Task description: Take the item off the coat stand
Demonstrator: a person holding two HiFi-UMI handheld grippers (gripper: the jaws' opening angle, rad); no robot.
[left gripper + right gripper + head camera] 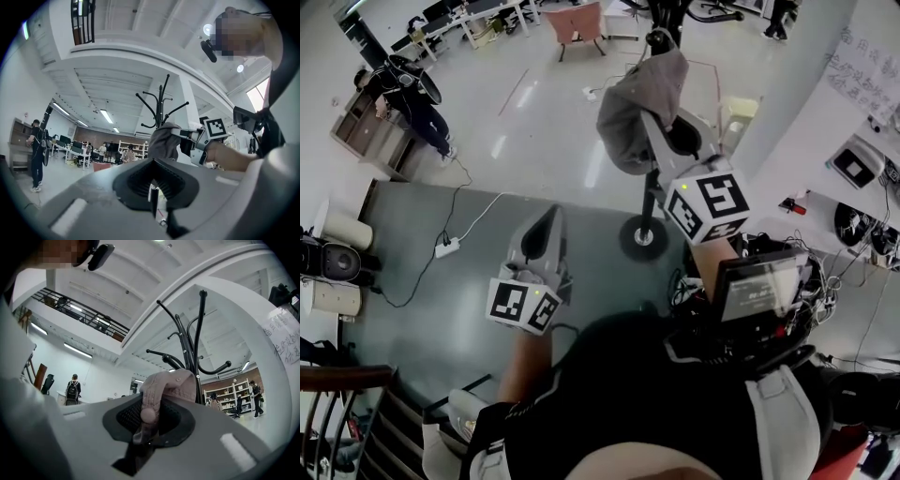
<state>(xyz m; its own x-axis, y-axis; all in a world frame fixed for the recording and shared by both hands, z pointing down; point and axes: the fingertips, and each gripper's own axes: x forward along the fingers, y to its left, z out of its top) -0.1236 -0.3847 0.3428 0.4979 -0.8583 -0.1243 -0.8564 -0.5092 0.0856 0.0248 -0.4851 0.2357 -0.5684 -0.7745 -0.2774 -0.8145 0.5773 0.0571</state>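
Observation:
A soft grey-pink cap (630, 112) hangs on the black coat stand (643, 234), up by its hooks. My right gripper (660, 124) is shut on the cap's fabric. In the right gripper view the cloth (171, 383) is pinched between the pads, with the right gripper (145, 420) below the stand's curved hooks (197, 343). My left gripper (546, 227) hangs lower and to the left, apart from the stand, jaws together with nothing in them. The left gripper view shows the left gripper (152, 194), the cap (164, 140), the stand (161, 105) and the right gripper (190, 138) ahead.
A person with a backpack (412, 89) stands at the far left. A white power strip with its cable (447, 247) lies on the grey floor mat. A pink chair (577, 23) and desks stand at the back. A stair rail (328, 394) is at the lower left.

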